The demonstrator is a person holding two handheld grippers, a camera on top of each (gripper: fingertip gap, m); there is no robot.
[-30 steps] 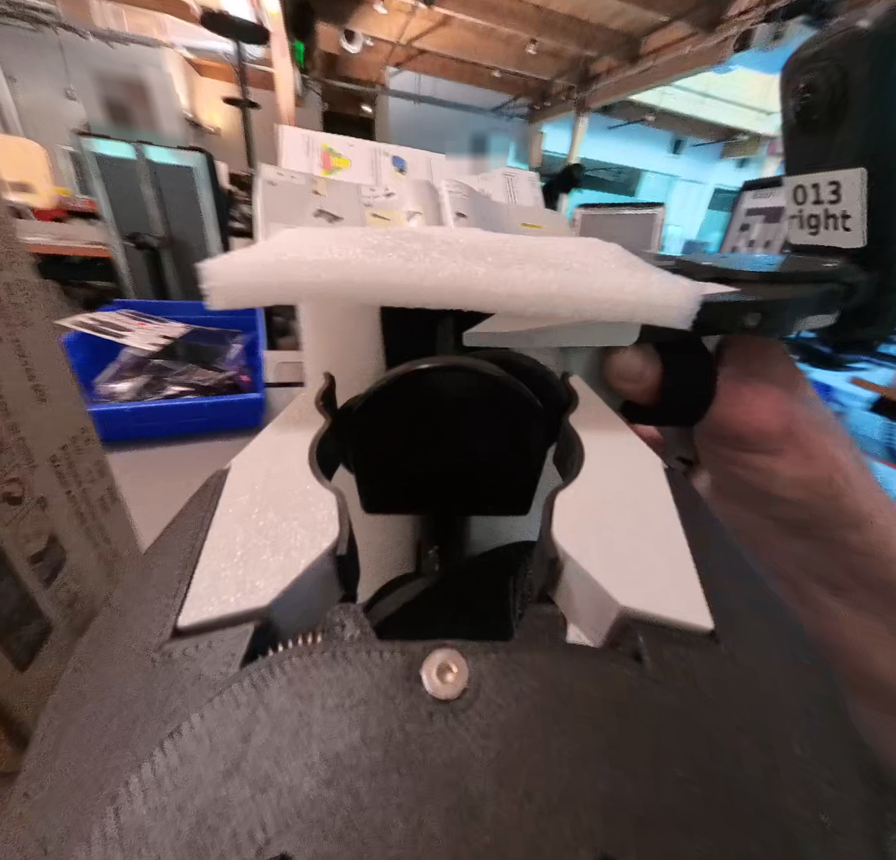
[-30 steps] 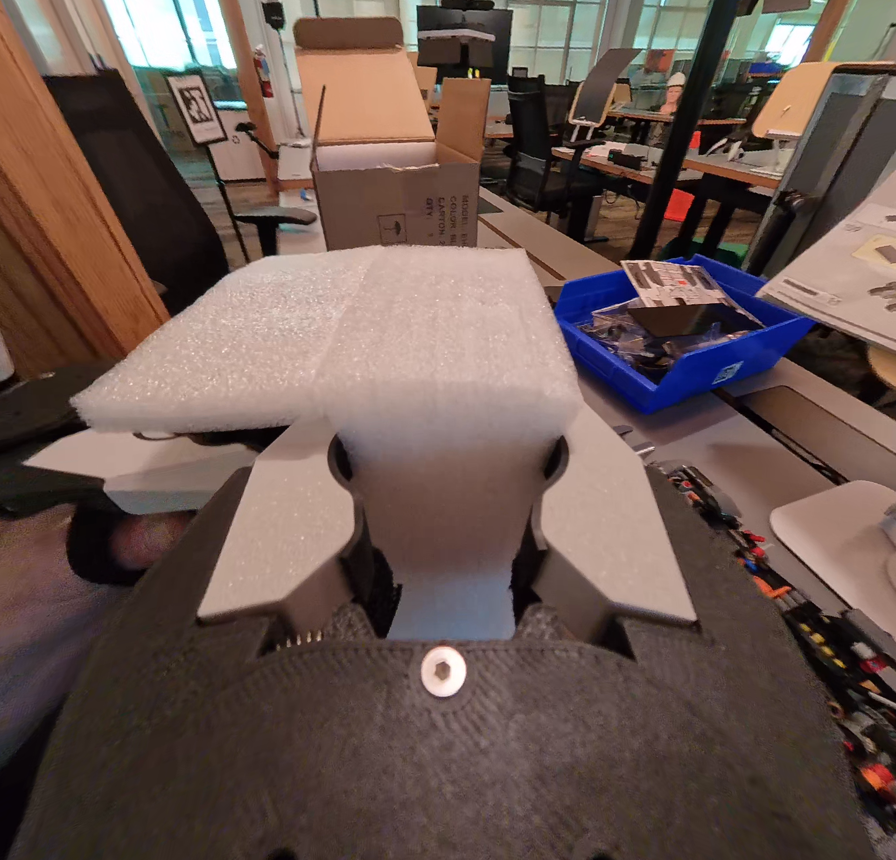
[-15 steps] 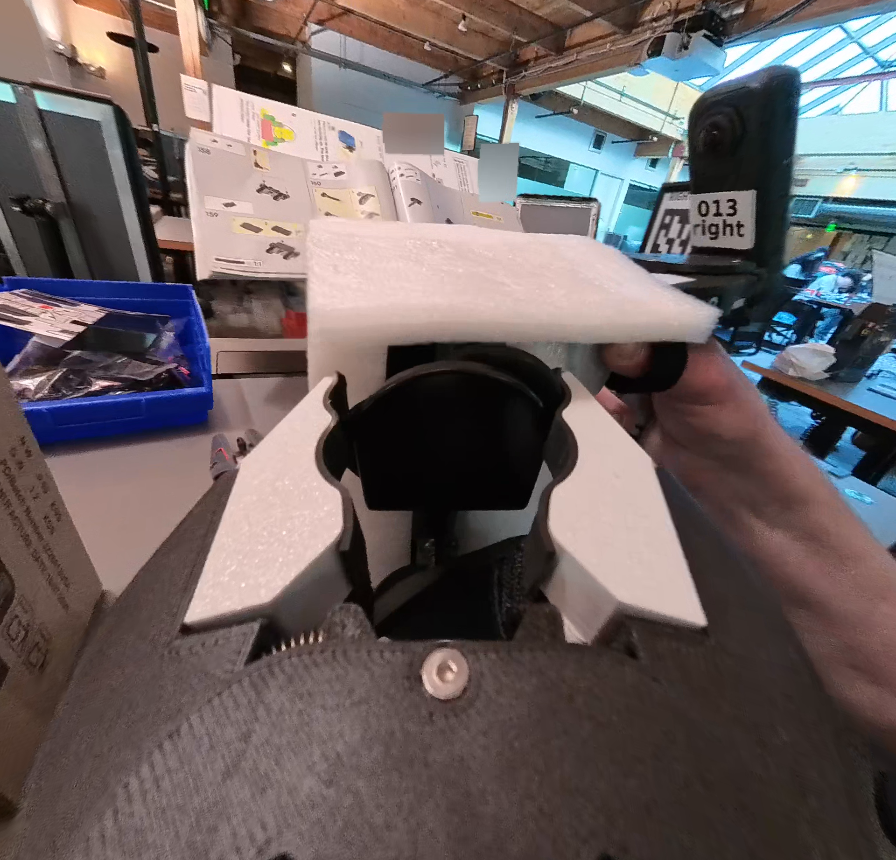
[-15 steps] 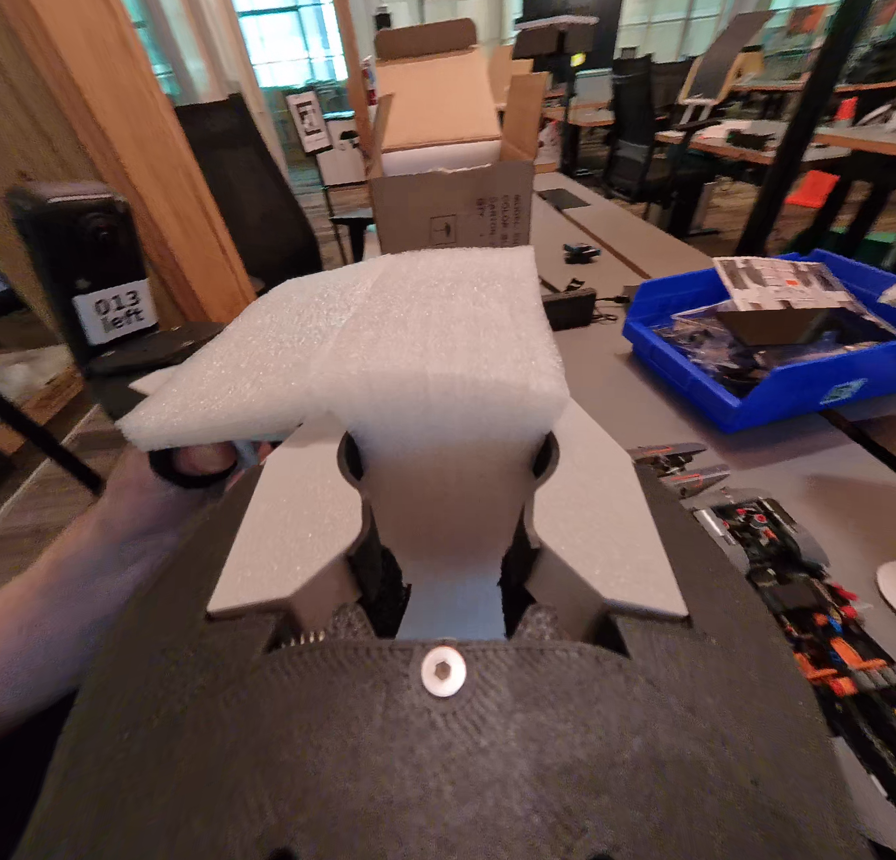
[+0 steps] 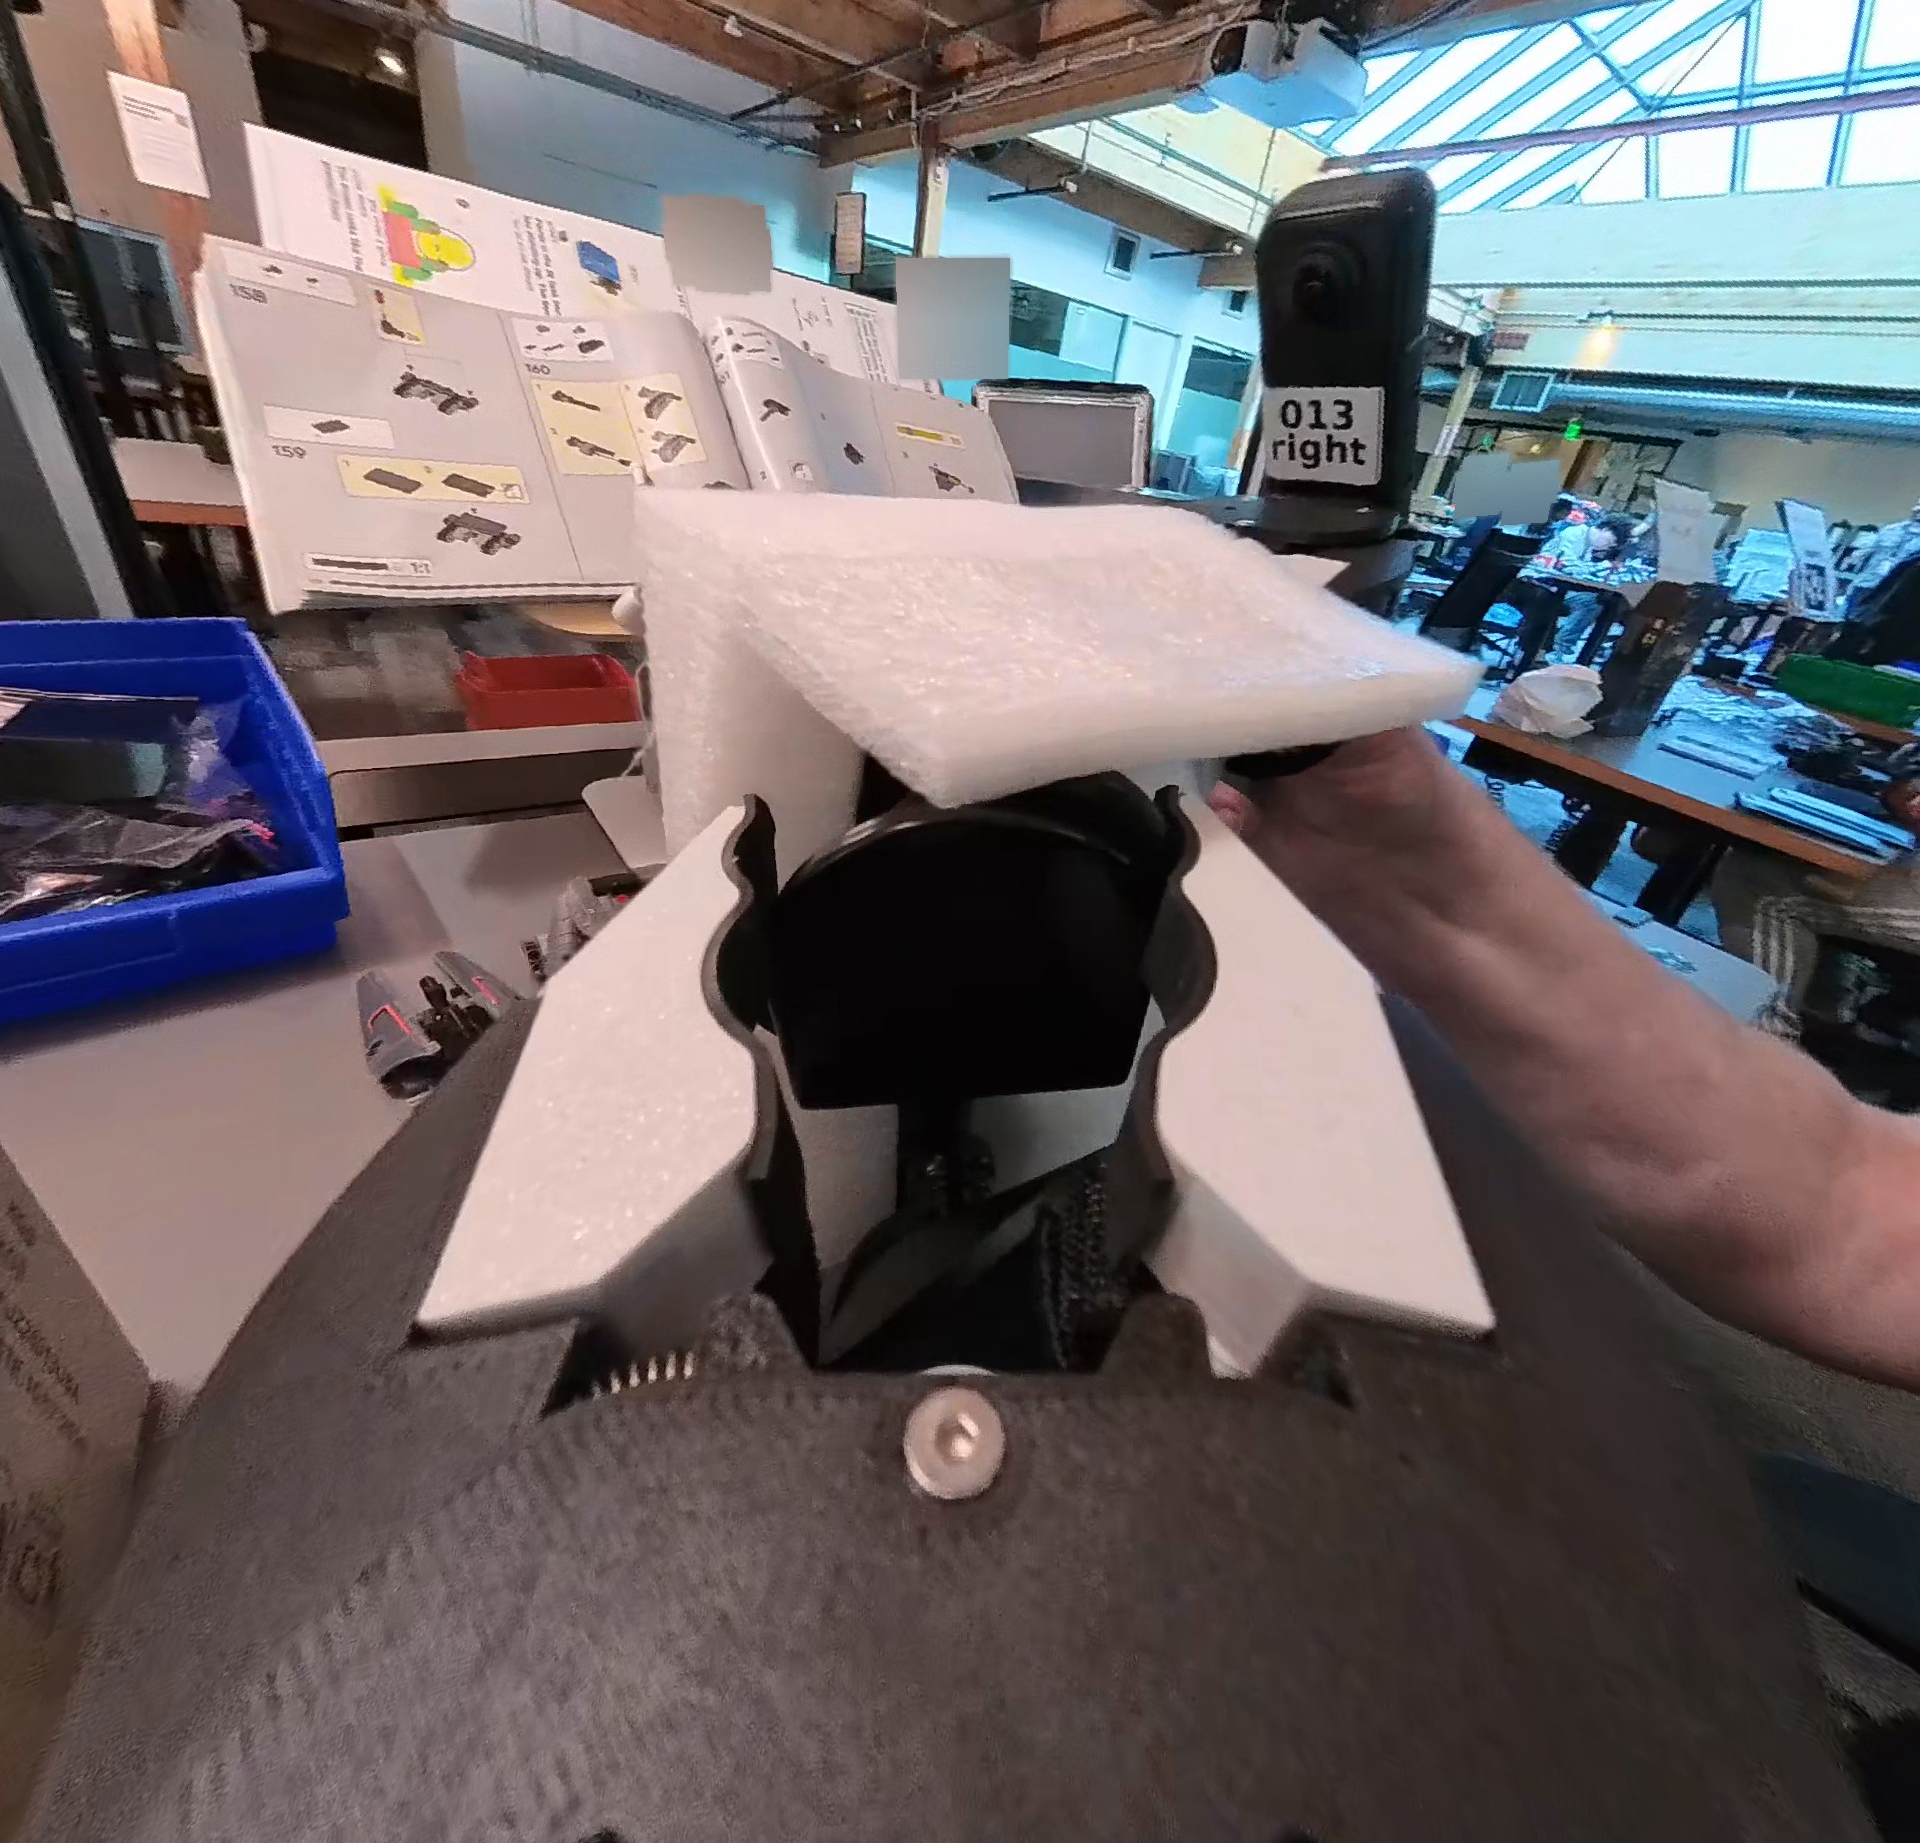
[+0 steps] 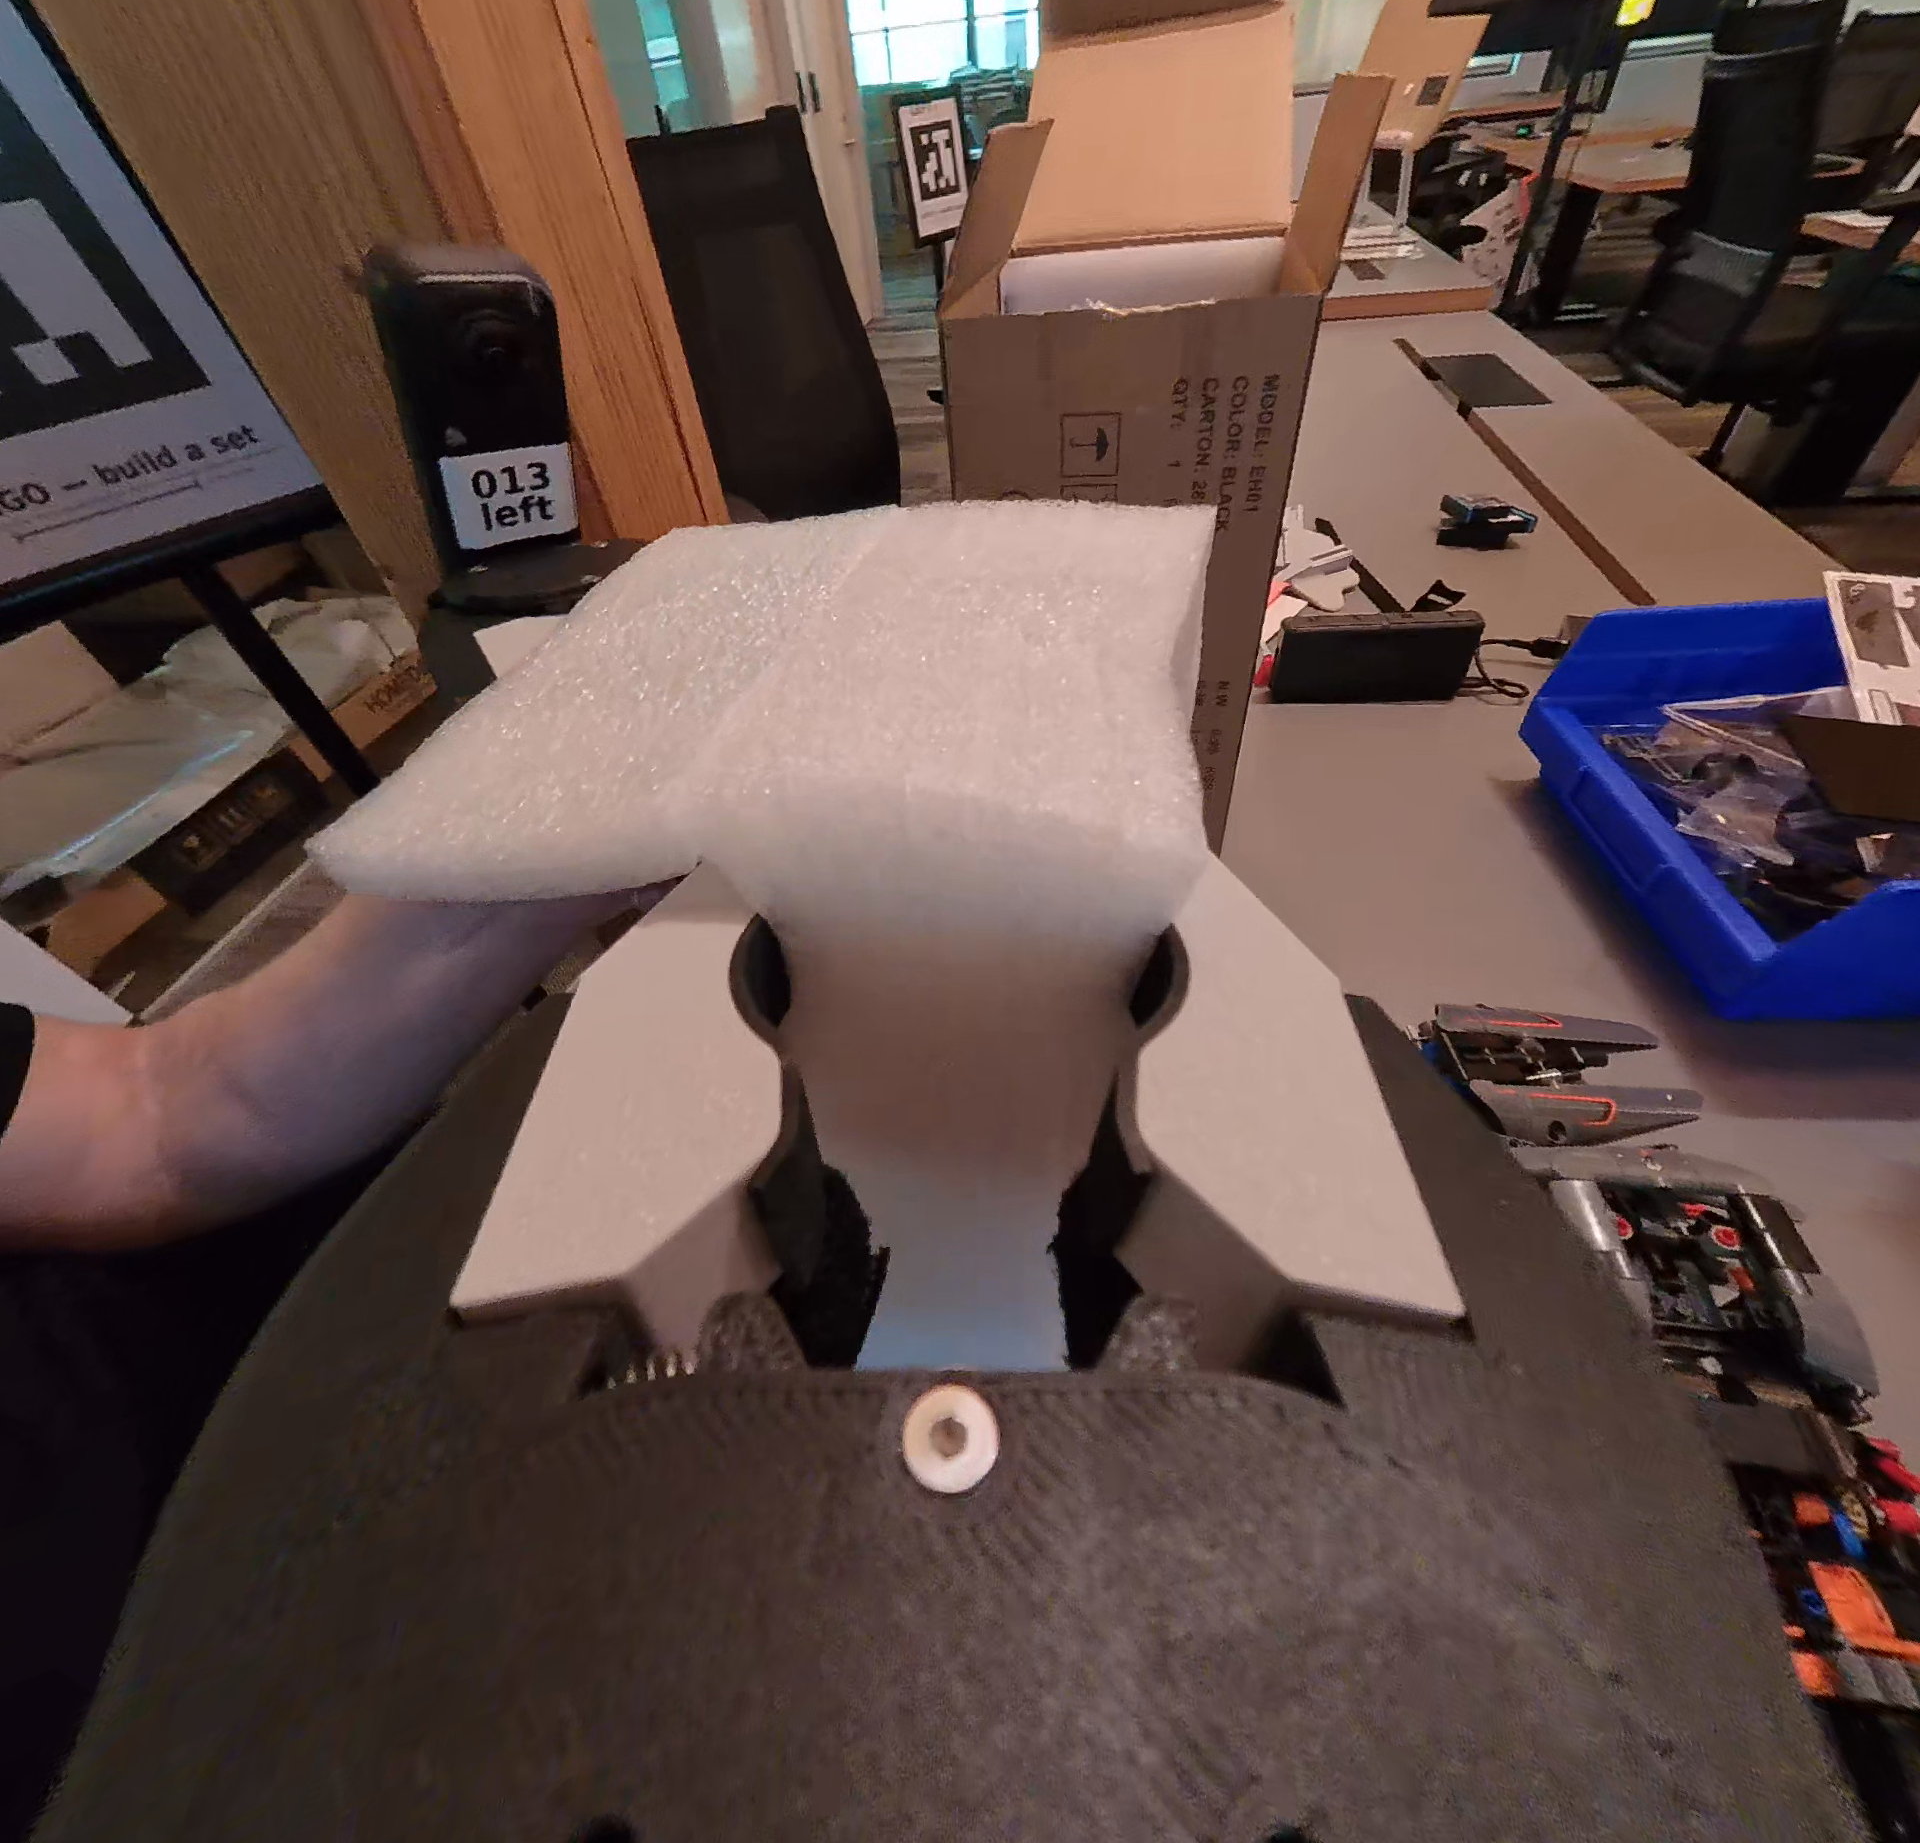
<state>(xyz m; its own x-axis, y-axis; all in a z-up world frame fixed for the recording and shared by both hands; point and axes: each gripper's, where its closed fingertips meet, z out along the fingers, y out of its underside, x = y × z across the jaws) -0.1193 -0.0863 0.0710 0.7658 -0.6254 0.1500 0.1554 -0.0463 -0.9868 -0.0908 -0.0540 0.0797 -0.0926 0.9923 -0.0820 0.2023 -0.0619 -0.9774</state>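
A white foam block (image 5: 1039, 640), a flat slab on an upright stem, is held in the air between both grippers. My left gripper (image 5: 961, 827) is shut on a black rounded object (image 5: 956, 962) that sits under the slab. My right gripper (image 6: 961, 962) is shut on the foam's white stem (image 6: 956, 1045), and the slab (image 6: 831, 692) spreads above its fingers. The right gripper's black camera post (image 5: 1340, 339) and a hand (image 5: 1340, 806) show behind the foam in the left wrist view. The left gripper's camera post (image 6: 468, 380) shows in the right wrist view.
An open cardboard box (image 6: 1132, 422) stands on the grey table (image 6: 1403, 837) just behind the foam. A blue bin (image 6: 1714, 806) of bagged parts, dark toy model pieces (image 6: 1558, 1076) and a black device (image 6: 1371, 650) lie to the right. Open instruction booklets (image 5: 468, 422) stand behind.
Both grippers have swung sideways together with the foam, which now tilts in the left wrist view. The cardboard box is closer in the right wrist view. Both grips are unchanged.
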